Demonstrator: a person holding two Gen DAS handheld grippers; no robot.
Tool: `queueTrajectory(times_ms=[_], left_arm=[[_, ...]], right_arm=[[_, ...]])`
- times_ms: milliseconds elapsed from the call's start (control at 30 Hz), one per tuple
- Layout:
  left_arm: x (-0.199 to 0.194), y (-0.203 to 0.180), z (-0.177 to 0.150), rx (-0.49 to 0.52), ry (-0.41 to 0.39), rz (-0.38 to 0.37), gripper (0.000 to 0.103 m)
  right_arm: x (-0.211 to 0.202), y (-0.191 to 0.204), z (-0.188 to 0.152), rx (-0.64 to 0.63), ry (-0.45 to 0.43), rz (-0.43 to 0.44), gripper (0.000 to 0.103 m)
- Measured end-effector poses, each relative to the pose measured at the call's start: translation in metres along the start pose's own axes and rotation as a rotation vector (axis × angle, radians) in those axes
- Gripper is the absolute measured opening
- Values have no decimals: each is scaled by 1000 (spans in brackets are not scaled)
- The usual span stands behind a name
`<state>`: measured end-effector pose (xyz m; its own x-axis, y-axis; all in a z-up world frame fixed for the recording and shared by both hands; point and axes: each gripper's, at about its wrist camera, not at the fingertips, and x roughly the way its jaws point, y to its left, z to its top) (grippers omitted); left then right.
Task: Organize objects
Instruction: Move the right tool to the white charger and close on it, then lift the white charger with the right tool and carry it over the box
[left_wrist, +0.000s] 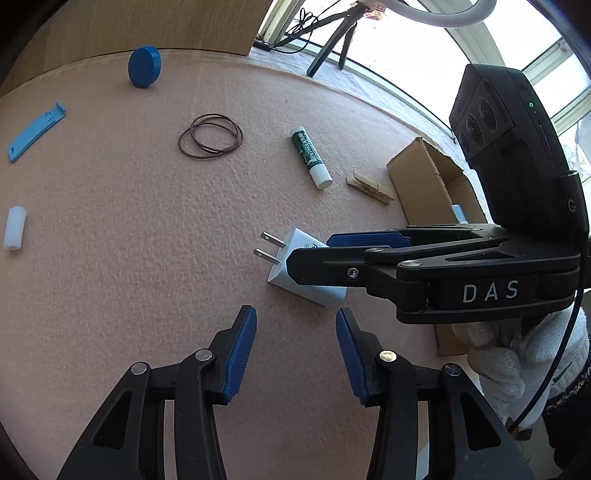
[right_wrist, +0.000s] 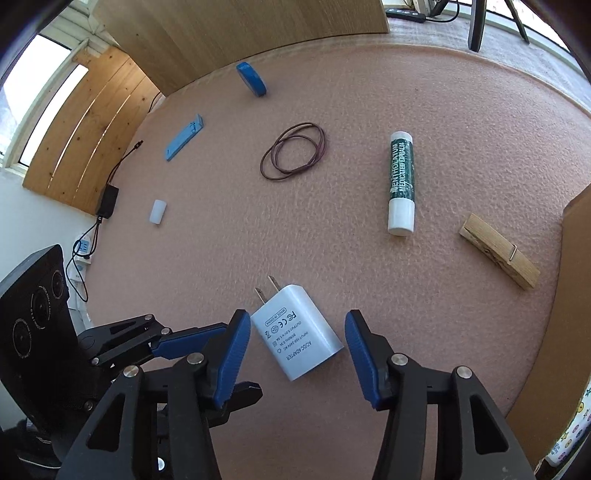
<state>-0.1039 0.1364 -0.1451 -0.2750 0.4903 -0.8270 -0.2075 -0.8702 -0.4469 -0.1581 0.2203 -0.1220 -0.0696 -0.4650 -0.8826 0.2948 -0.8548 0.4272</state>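
The right tongs (right_wrist: 295, 350) are spread wide, their ribbed blue pads on either side of a white wall adapter (right_wrist: 297, 332) without touching it. The adapter lies flat on the table (right_wrist: 461, 110), its two metal prongs pointing away from the tongs; its printed face reads "AC/DC ADAPTER" and "MADE IN CHINA", with FCC and CE marks. The left tongs (left_wrist: 295, 350) are spread as well and hold nothing, their tips just short of the adapter's near corner. In the left wrist view the right tongs reach in from the right over the adapter, their black body lettered "DAS", gripped by a hand in a white knit glove (left_wrist: 517, 354).

An open cardboard box (left_wrist: 424, 177) sits at the right edge of the table; something pale blue shows inside it, though what it is cannot be told.

The table is covered in a pinkish, pebbled, foam-like sheet. On it lie a green-and-white lip balm stick (right_wrist: 402, 184) labelled "MENTHOLATUM MEDICATED LIP BALM", a wooden clothespin (right_wrist: 498, 254) with a wire spring just beside the box, a loop of thin brown rubber bands (right_wrist: 293, 151), a round blue disc (right_wrist: 251, 78) standing on edge, a flat blue plastic strip (right_wrist: 184, 137), and a short white cylinder (right_wrist: 158, 211).
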Motion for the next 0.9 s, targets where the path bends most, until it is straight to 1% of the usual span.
queueTrajectory(times_ms=[67,233,300,433,633,900], left_arm=[[3,-2,1,3,7,-5,44],[10,-5,3,8,12,-9,44],[11,-5,5,6,11,-9,44],[11,-4,7,8,11,0,40],[9,-9,9,23,-4,19,38],[-3,-28,9,97,-27,31,38]], right_arm=[[2,0,-1,9,7,10,44],[5,2,-3,21,17,20,38],[6,3,-4,28,18,29,38],[9,8,-7,36,17,41,37],[7,8,-14,91,-29,49,35],[-11,8,-31,156,-117,56,35]])
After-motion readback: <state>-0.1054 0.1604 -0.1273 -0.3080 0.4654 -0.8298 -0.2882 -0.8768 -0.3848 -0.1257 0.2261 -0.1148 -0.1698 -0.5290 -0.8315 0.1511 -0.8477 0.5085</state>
